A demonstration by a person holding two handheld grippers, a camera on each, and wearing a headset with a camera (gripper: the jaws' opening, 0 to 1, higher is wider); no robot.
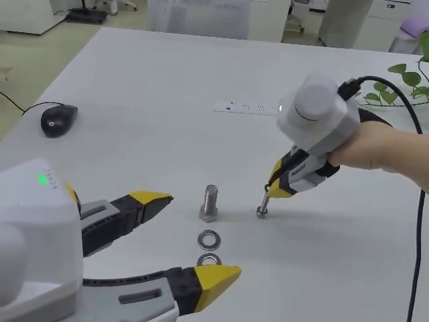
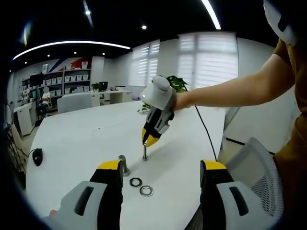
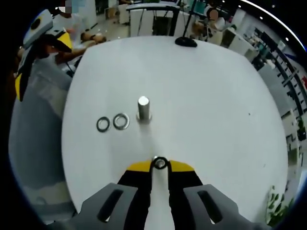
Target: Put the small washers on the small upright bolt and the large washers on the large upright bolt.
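Two bolts stand upright: one large bolt [image 1: 209, 203] on the left and one small bolt [image 1: 263, 208] on the right. Three washers: a near large washer [image 1: 208, 259] and a far large washer [image 1: 208, 239] flat on the table [image 1: 147, 87], and one small washer [image 3: 159, 163] pinched in the right gripper [image 1: 273, 191]. Two grippers, counting the left gripper [image 2: 161, 165]. One computer mouse [image 1: 58, 119], one power strip [image 1: 248, 107], one leafy plant [image 1: 402, 84].

The left claw [image 1: 201, 236] has a white-grey body with a green light [image 1: 43, 179], black jaws and yellow tips. The right claw [image 1: 271, 192] is alike, with a black cable [image 1: 372, 79]. The sleeve [image 2: 290, 57] is mustard-brown.
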